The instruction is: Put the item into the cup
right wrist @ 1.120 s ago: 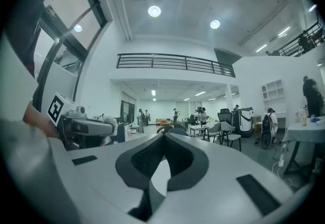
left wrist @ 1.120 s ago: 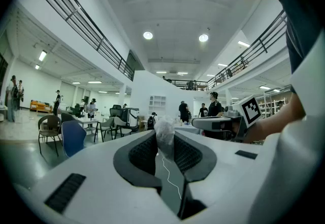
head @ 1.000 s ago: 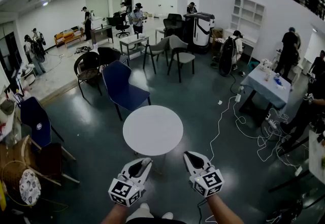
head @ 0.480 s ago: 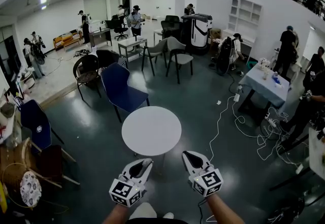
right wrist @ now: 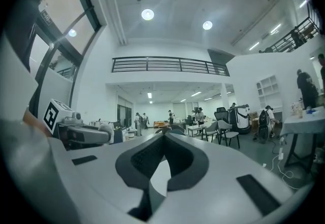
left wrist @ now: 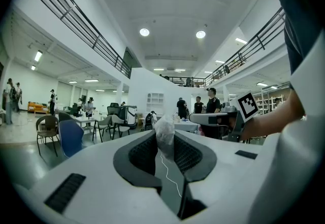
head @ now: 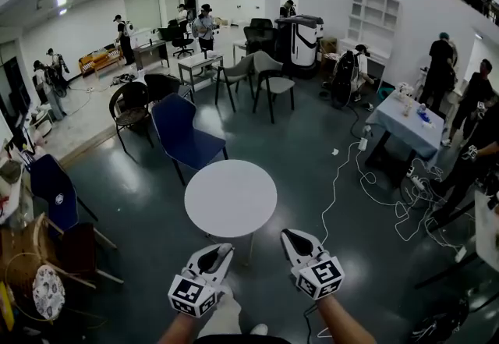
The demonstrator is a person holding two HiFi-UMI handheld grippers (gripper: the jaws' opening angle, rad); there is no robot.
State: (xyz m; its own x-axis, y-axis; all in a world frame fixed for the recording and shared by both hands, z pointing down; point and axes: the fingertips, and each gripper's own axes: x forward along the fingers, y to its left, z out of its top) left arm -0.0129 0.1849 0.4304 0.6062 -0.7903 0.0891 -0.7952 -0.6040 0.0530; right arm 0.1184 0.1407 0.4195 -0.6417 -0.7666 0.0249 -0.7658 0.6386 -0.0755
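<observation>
The dark, glossy floor (head: 132, 194) of this big hall fills most of what lies in front of the person. A round white table (head: 231, 198) stands just ahead, with a blue chair (head: 185, 136) behind it. Both tools point level, side by side, just short of the table's near edge. The left gripper (head: 221, 248) has its jaws pinched on a small crumpled white item (left wrist: 164, 130), which pokes up between the pads, in the air and off the table. The right gripper (head: 287, 235) has its jaw tips pressed together with nothing between them.
</observation>
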